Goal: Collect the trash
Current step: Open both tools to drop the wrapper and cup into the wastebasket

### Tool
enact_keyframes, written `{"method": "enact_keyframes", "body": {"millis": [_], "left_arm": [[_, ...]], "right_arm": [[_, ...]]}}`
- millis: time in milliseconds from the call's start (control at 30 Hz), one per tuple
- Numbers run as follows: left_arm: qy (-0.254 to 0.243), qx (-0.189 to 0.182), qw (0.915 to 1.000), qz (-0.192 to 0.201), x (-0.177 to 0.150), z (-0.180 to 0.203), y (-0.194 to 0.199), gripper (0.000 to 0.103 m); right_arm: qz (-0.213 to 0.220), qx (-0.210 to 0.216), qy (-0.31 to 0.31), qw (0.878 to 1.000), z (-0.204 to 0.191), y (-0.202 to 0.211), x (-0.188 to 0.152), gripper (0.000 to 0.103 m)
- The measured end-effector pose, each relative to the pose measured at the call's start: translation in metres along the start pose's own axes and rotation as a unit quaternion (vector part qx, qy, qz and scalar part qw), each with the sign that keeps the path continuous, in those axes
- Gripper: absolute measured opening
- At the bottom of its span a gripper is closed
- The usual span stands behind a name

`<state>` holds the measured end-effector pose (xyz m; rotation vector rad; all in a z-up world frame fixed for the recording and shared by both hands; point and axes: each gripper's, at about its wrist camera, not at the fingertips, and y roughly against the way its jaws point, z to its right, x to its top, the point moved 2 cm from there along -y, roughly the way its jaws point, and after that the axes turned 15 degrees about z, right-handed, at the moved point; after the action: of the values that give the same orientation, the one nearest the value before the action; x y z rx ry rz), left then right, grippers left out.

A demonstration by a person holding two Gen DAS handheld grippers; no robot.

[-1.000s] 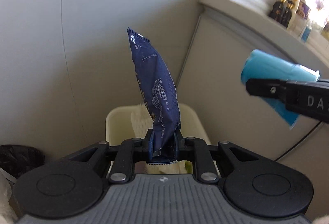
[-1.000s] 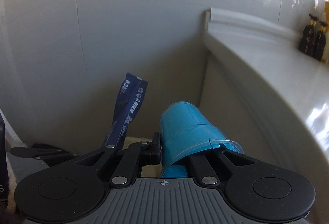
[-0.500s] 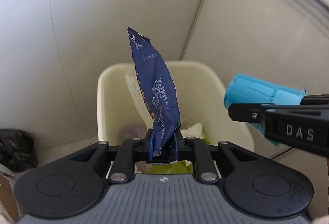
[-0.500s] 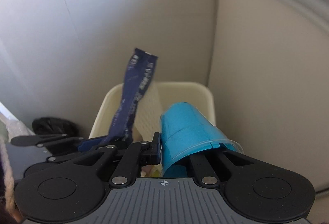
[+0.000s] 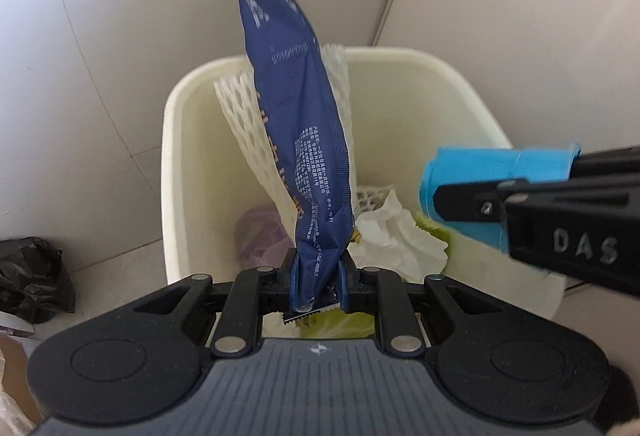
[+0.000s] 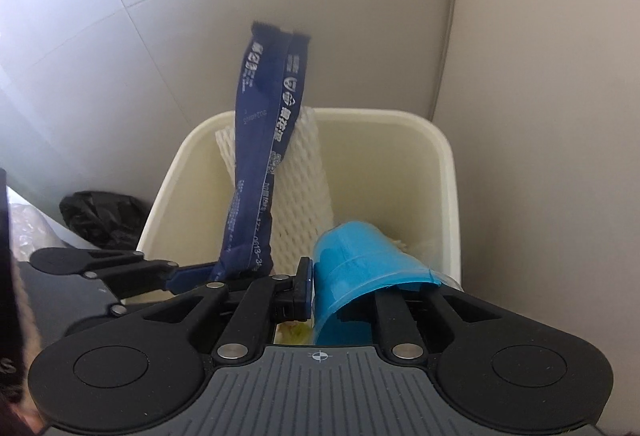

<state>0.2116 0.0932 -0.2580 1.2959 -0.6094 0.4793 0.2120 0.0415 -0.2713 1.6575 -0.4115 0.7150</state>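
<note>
My left gripper (image 5: 318, 276) is shut on the lower end of a dark blue snack wrapper (image 5: 298, 140), which stands upright above the cream trash bin (image 5: 174, 140). My right gripper (image 6: 344, 288) is shut on a blue paper cup (image 6: 360, 256), held on its side over the bin's (image 6: 448, 172) near right part. The cup (image 5: 480, 180) and the right gripper's finger (image 5: 560, 224) show at the right of the left wrist view. The wrapper (image 6: 264, 140) and the left gripper (image 6: 120, 268) show at the left of the right wrist view.
The bin holds a white foam net sleeve (image 5: 248, 132), crumpled white tissue (image 5: 396, 232), a pale purple scrap (image 5: 260, 236) and green leaves. It stands in a corner of beige walls. A black plastic bag (image 5: 32, 276) lies on the floor to its left.
Both grippers have tilted down and moved closer over the bin. Its inside now fills the views. The counter and bottles have left the views. Both holds are unchanged.
</note>
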Motion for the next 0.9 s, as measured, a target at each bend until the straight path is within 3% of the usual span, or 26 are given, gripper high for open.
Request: {"method": "enact_keyframes", "body": {"millis": [167, 233, 300, 367, 533, 667, 900], "left_arm": [[-0.008, 0.006, 0.9998, -0.017, 0.013, 0.017, -0.018, 0.017], [-0.012, 0.005, 0.9997, -0.02, 0.014, 0.021, -0.018, 0.02], [-0.013, 0.003, 0.9997, -0.02, 0.018, 0.023, -0.018, 0.025], [-0.02, 0.004, 0.9996, -0.018, 0.017, 0.028, -0.018, 0.026], [-0.034, 0.006, 0.9993, -0.01, 0.015, 0.035, -0.01, 0.034], [-0.043, 0.01, 0.999, -0.002, 0.018, 0.041, 0.0, 0.048], [-0.048, 0.01, 0.9988, 0.007, 0.027, 0.042, 0.014, 0.055]], "right_arm": [[-0.017, 0.016, -0.006, 1.0, 0.007, -0.005, 0.005, 0.014], [-0.021, 0.019, -0.014, 0.999, 0.011, -0.007, 0.008, 0.027], [-0.021, 0.02, -0.02, 0.999, 0.013, -0.008, 0.009, 0.052], [-0.017, 0.021, -0.033, 0.999, 0.017, -0.007, 0.011, 0.061], [-0.011, 0.011, -0.034, 0.999, 0.021, -0.005, 0.016, 0.061], [-0.003, 0.012, -0.041, 0.999, 0.024, 0.001, 0.021, 0.062], [0.004, 0.01, -0.037, 0.999, 0.022, 0.011, 0.022, 0.065]]}}
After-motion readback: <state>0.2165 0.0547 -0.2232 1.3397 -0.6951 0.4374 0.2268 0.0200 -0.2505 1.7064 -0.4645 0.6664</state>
